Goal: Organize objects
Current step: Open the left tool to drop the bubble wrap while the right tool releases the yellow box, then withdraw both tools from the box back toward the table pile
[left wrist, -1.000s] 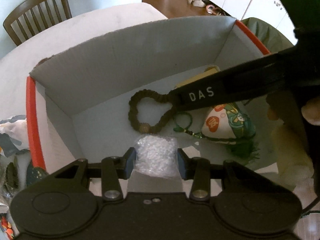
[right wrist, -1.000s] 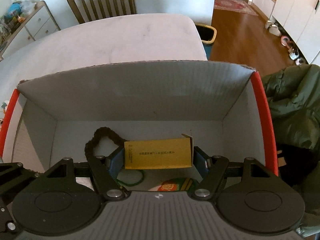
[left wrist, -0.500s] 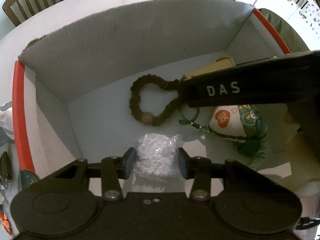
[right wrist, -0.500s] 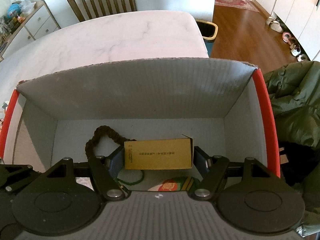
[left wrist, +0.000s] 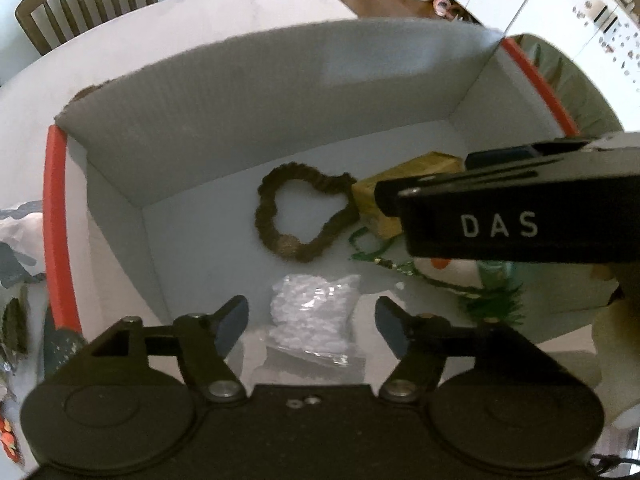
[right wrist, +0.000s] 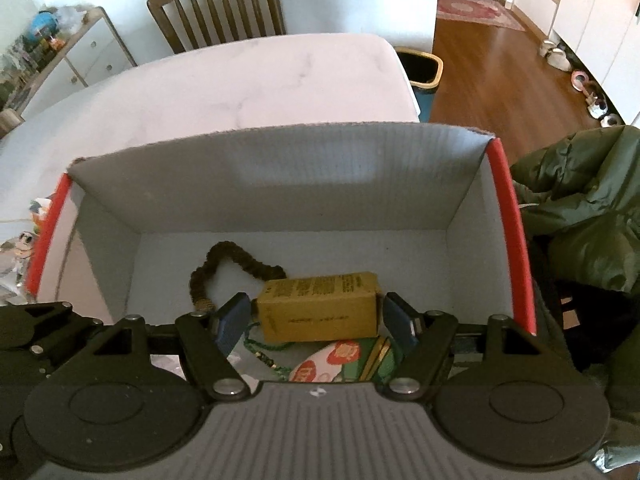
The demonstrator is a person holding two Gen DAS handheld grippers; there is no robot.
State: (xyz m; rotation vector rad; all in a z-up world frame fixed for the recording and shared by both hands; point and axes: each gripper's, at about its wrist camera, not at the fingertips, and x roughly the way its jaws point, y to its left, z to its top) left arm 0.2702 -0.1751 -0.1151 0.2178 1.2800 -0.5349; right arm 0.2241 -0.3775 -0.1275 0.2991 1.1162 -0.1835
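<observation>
both tools hang over an open cardboard box with red side edges, standing on a white marbled bench. the left tool has its fingers spread wide, clear of a clear bag of white beads lying between them on the box floor. the right tool is also parted, a narrow gap showing on each side of the yellow carton resting on the floor. a brown scrunchie lies at ten o'clock of the carton, touching it. a green and white pouch sits at six o'clock of the carton.
</observation>
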